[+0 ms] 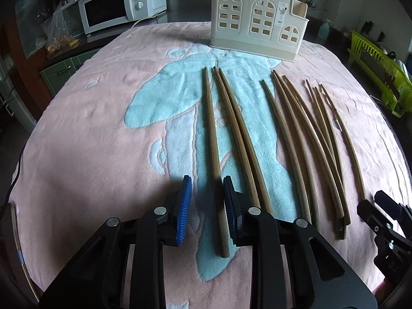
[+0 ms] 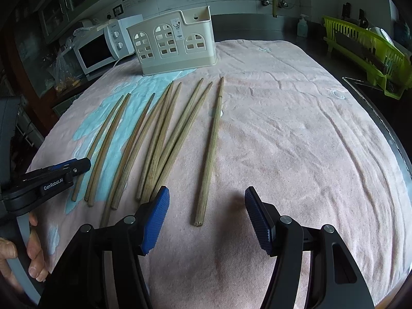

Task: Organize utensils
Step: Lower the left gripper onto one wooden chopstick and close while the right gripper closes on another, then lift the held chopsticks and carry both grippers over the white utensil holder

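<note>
Several wooden chopsticks (image 1: 288, 139) lie side by side on a pink and blue towel (image 1: 90, 134), pointing toward a cream utensil holder (image 1: 257, 23) with arched window cutouts at the far edge. My left gripper (image 1: 207, 195) is open, low over the towel, its jaws astride the near part of the leftmost chopstick (image 1: 215, 159) without gripping it. My right gripper (image 2: 206, 215) is open wide, with the near end of the rightmost chopstick (image 2: 209, 154) lying between its fingers. The holder (image 2: 172, 43) shows in the right wrist view too.
A white microwave (image 1: 118, 5) stands at the back left beside a plastic bag. A green dish rack (image 2: 365, 51) stands at the right. A soap bottle (image 2: 302, 27) is behind the table. The left gripper also shows in the right wrist view (image 2: 77, 166).
</note>
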`<action>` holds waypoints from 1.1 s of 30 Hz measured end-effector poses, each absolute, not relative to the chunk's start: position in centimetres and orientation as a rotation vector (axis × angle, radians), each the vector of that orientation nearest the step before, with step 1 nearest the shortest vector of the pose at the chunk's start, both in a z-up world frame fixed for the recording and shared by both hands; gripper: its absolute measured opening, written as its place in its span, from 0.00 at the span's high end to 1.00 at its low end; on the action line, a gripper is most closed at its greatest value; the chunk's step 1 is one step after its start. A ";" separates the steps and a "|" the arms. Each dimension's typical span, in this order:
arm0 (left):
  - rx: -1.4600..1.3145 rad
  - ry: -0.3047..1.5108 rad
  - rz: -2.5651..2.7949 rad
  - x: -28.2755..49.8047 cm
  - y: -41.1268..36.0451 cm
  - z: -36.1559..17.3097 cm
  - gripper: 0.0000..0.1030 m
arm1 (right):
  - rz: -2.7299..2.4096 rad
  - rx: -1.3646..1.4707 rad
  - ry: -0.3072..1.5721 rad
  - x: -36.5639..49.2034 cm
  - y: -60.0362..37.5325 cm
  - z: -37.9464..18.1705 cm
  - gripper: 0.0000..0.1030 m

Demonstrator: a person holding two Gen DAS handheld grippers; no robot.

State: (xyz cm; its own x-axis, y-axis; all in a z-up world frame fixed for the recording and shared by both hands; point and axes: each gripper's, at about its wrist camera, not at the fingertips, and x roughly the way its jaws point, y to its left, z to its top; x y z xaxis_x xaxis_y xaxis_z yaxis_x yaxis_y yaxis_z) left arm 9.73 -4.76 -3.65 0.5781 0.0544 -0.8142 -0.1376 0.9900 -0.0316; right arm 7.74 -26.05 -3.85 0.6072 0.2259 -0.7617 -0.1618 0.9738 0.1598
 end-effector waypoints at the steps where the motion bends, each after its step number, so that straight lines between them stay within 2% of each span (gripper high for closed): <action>1: -0.077 0.947 0.110 9.7 -5.0 -3.7 0.76 | 0.224 0.079 0.892 7.8 -26.0 -3.9 0.43; 17: -0.071 0.930 0.029 9.1 -4.7 -3.8 0.77 | 0.133 -0.054 0.891 8.3 -24.3 -4.3 0.66; 20: -0.064 0.937 0.007 9.2 -4.5 -3.7 0.78 | 0.125 -0.063 0.887 8.3 -24.1 -4.3 0.75; 23: -0.080 0.951 -0.015 9.5 -3.9 -3.6 0.85 | 0.120 -0.047 0.885 8.2 -24.6 -4.2 0.91; 27: -0.112 0.961 -0.061 9.6 -2.9 -3.6 0.93 | 0.133 -0.016 0.880 7.9 -25.2 -3.9 0.92; 33: -0.127 0.926 -0.105 8.9 -2.2 -2.5 0.93 | 0.147 -0.015 0.816 7.0 -25.2 -1.8 0.93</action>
